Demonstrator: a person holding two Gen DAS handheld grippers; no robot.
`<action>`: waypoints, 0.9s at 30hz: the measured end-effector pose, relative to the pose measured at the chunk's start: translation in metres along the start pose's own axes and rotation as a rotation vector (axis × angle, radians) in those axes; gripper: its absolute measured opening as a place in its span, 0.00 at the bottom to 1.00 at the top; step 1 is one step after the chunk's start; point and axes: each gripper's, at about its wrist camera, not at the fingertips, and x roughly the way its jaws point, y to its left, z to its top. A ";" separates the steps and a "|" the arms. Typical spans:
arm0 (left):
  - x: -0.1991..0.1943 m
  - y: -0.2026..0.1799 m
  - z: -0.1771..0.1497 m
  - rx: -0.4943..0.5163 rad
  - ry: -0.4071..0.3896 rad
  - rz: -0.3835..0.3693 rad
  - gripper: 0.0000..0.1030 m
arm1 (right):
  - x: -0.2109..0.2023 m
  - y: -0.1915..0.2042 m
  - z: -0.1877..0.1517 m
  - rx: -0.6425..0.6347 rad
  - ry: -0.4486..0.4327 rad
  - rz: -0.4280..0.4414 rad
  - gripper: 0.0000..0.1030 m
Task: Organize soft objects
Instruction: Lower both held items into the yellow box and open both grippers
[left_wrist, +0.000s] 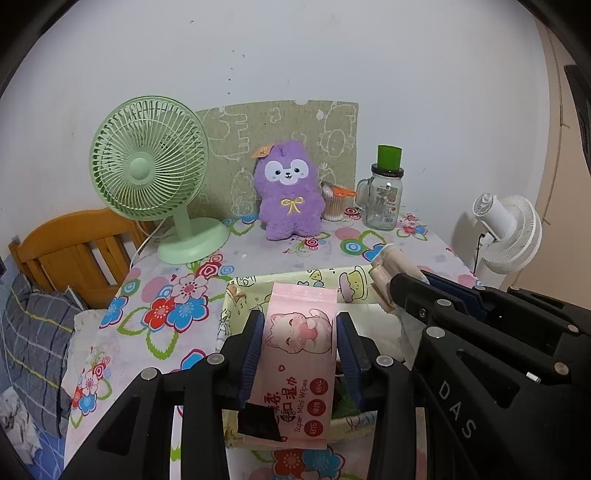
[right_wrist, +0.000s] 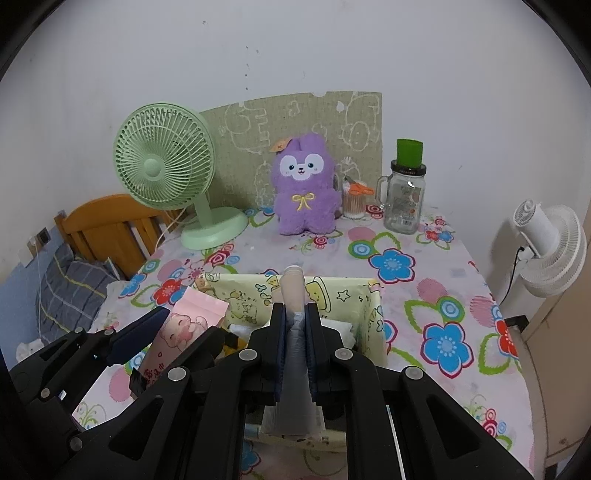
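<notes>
Left wrist view: left gripper (left_wrist: 300, 345) clamps a glossy pink wet-wipes pack (left_wrist: 295, 363) above the yellow fabric bin (left_wrist: 236, 295), while right gripper (right_wrist: 295, 332) pinches a crinkly plastic-wrapped beige roll (right_wrist: 294, 295) over it.

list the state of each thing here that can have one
left claw: shut on the pink wipes pack
right claw: shut on a plastic-wrapped roll
yellow fabric box: open, things inside
green fan: upright, blades not blurred
purple plush: upright against the board
glass jar: lid on, looks empty
</notes>
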 end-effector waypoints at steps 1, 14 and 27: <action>0.003 -0.001 0.000 0.001 0.001 0.000 0.39 | 0.003 -0.002 0.000 0.001 0.001 0.003 0.12; 0.034 0.002 -0.007 -0.010 0.026 -0.016 0.40 | 0.034 -0.007 -0.005 -0.008 0.035 0.032 0.12; 0.040 0.013 -0.018 -0.018 0.054 0.006 0.71 | 0.047 0.003 -0.015 -0.040 0.054 0.052 0.12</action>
